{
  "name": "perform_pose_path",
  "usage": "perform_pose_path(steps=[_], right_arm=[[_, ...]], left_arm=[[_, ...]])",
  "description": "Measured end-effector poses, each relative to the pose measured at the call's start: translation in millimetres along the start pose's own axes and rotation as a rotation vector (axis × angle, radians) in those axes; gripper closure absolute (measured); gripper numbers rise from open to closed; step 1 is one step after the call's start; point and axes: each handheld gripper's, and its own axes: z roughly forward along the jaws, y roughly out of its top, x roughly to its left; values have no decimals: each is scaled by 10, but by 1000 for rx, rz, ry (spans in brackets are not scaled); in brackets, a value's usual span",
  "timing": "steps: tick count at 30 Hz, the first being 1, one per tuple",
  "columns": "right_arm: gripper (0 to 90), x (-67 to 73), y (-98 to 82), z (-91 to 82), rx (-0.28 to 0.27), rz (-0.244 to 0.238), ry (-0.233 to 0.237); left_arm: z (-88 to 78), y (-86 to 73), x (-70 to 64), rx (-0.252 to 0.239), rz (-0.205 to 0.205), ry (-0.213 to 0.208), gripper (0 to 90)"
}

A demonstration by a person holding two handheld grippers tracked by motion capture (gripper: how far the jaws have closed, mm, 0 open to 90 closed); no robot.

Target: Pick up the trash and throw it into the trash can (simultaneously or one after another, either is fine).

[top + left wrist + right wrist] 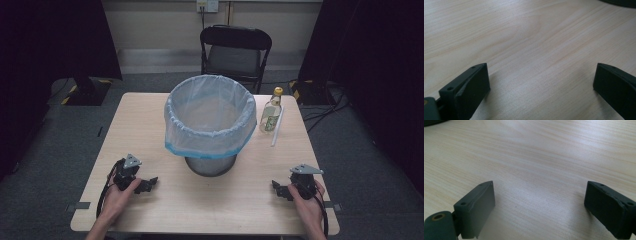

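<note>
In the centre of the high view stands a dark waste bin (210,165) with a thin, pale blue plastic bag (210,117) as liner; the bag's edge is folded down over the rim and hangs outside like a skirt. This is the thing nearest to both grippers, so the work probably concerns it. The bag looks very light, soft and slippery, and it could tear easily if a jaw pulls on one point; the best place to take it seems to be the folded edge at the rim, with one gripper on each side. The bin itself appears stiff and not heavy, so it may slide or tip when the bag is pulled. The left gripper (146,184) rests at the lower left of the high view and the right gripper (278,189) at the lower right, both well apart from the bin; each has its jaws spread wide with nothing between them, only bare wood. The table (140,125) is of light, smooth wood and gives little grip. To the right of the bin stand a small bottle (272,112) with a yellow cap and a white stick (276,127) beside it. Behind the table, a black folding chair (235,50) stands on grey carpet, with dark curtains at both sides.
</note>
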Motion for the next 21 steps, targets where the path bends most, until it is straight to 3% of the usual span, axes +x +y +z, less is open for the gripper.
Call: perform_pose_path(steps=[15,21], right_arm=[[136,8,-5,-18,-12,7,-14],[143,28,17,-58,-16,5,30]], left_arm=[[-2,0,1,-2,0,5,6],[-1,-1,0,-2,-2,2,6]])
